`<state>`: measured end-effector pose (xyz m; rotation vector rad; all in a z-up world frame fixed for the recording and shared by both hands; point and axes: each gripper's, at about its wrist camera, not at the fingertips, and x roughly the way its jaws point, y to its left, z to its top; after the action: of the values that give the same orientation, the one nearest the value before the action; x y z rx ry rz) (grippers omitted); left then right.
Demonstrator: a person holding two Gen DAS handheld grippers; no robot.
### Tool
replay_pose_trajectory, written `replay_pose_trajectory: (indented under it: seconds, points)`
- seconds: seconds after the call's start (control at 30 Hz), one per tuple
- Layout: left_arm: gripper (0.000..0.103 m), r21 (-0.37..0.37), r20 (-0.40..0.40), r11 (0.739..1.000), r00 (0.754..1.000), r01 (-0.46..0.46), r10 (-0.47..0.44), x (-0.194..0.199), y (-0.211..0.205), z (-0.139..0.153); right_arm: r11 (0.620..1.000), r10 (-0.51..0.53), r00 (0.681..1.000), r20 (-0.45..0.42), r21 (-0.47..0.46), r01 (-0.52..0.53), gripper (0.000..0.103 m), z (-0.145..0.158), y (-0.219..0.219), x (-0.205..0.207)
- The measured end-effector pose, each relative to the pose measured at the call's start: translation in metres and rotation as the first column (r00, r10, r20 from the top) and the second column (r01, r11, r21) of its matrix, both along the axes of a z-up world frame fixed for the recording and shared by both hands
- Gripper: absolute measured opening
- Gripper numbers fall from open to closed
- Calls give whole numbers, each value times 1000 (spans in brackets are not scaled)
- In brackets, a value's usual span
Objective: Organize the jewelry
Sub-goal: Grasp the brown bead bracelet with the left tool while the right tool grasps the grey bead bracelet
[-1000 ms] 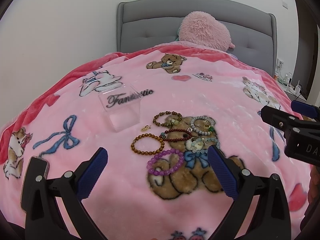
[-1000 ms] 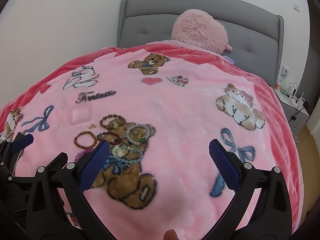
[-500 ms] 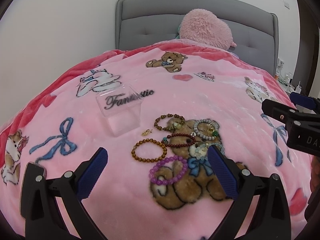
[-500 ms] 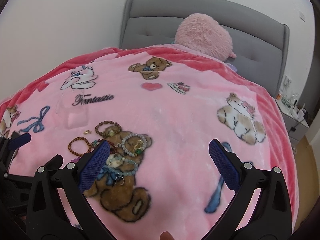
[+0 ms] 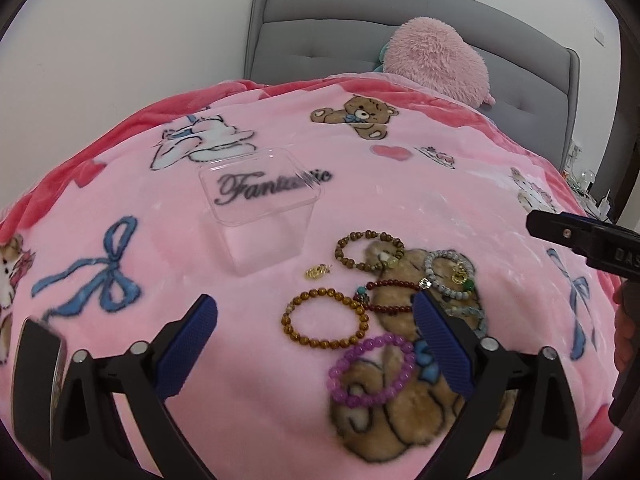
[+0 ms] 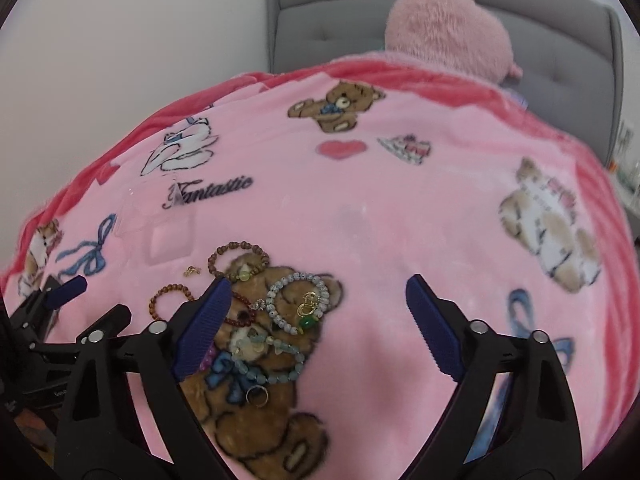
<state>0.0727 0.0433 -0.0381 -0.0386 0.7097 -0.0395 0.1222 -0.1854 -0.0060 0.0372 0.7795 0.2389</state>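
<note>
The jewelry lies in a loose huddle on the pink blanket [image 5: 248,420] of the bed, and nothing has gone into the clear plastic box [image 5: 262,216] yet — it sits open and bare just beyond the pile, close enough that each piece would need only a short carry. That looks like the reason it was set there.

The left gripper [image 5: 314,344] hangs above the near edge of the pile with its jaws spread wide and nothing between them. The amber bead bracelet [image 5: 325,323] and the purple bead bracelet [image 5: 372,372] lie in that gap, which suggests one of them is the first pick. The purple ring overlaps the amber one's lower edge, so lifting either may drag the other.

The right gripper [image 6: 318,326] is likewise wide open and empty, held over the right side of the cluster, where the grey-white bead bracelet [image 6: 298,304] with its gold charm and green bead sits against a pale blue strand [image 6: 276,364]. A small ring [image 6: 256,395] lies apart, nearer the camera, and a tiny gold charm [image 5: 318,271] rests alone between the box and the brown bead bracelet [image 5: 370,251].

The dark red bracelet [image 5: 390,296] touches its neighbours — a tangle is the likely snag. The plush blanket gives under pressure, so the thin pieces will probably be fiddly to pinch.
</note>
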Motion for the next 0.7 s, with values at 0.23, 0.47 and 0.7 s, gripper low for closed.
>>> replay_pose_trajectory:
  seconds: [0.23,0.47,0.7]
  points:
    - [56,80,-44,997,999,-10,14,28,-2,-21,997,76,989,-129,8,-76,45,-36,0,45]
    - [47,78,-109,997,994,-22,31,43,8,-40,989,147,968,-204,20,-146,33,-62,2,70]
    - [47,65,-184,998,983,-13,24,52,16,-57,981,191,943,-274,7,-196,26,-76,16,90]
